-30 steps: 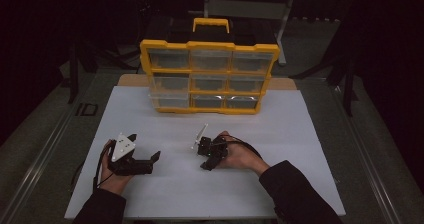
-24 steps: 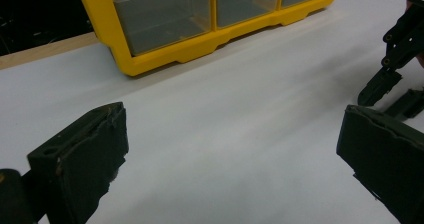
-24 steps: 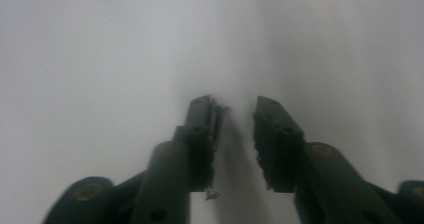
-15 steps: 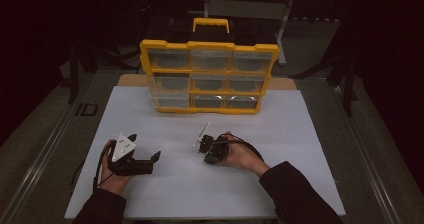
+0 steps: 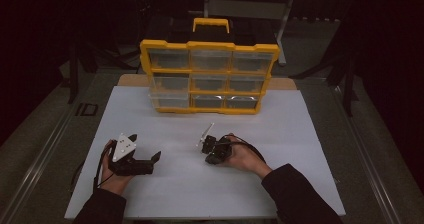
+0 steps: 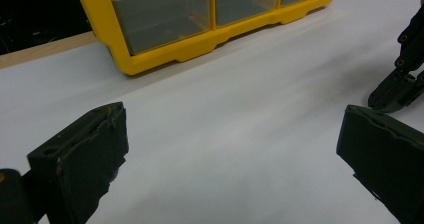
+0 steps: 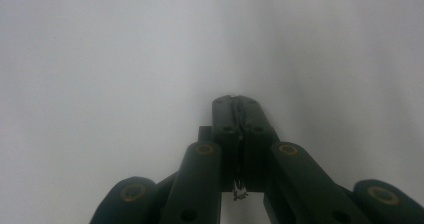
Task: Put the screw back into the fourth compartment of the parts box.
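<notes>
I am holding the left gripper (image 5: 146,146) low over the near left of the white surface (image 5: 300,134), with my left hand (image 5: 112,176) wrapped around its body; its jaws are standing wide apart with nothing between them, and I judge I am keeping them spread so they are ready for whichever drawer comes first; in the left gripper view they are framing bare surface and the bottom corner of the yellow organiser (image 6: 165,49); that organiser (image 5: 210,79) is standing upright at the far middle of the surface, well apart from both grippers, its clear drawers (image 5: 210,59) facing me in three rows and its carry handle (image 5: 211,26) sitting on top, which is probably why it is being set that way, fronts within reach and nothing blocking them; every drawer is looking pushed in, though I cannot tell what is lying inside; to its right and nearer me, my right hand (image 5: 245,156) is resting the right gripper (image 5: 205,144) on the surface; its jaws have just been closing and are now pressing face to face in the right gripper view (image 7: 239,104), with nothing I can make out between them; as for writing, a dark mark (image 5: 86,109) beside the surface's left edge is looking like lettering but too small to read, and the organiser is showing no brand I can read.
</notes>
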A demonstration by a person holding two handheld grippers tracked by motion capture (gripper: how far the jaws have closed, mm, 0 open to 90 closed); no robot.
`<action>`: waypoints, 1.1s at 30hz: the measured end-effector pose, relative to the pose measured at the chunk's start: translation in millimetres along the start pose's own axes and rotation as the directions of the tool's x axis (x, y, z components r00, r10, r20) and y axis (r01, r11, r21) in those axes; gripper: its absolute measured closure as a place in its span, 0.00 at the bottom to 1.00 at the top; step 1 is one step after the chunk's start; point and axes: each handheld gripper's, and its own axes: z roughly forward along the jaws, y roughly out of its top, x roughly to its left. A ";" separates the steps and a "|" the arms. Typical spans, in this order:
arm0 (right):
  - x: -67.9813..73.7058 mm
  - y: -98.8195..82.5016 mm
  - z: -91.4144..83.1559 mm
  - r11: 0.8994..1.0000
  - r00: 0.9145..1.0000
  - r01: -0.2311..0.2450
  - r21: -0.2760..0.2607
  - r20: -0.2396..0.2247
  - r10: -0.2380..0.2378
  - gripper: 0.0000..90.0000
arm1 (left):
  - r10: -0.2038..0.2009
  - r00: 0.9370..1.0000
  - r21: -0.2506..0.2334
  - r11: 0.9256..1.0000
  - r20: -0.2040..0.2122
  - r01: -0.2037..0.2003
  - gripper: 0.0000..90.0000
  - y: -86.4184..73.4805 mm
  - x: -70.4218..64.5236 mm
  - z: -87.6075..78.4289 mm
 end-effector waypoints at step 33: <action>-7.1 15.8 -29.2 0.999 0.997 0.039 0.019 -0.061 -0.038 0.98 | -0.001 1.000 -0.002 1.000 -0.001 0.001 0.01 0.0 0.9 -0.5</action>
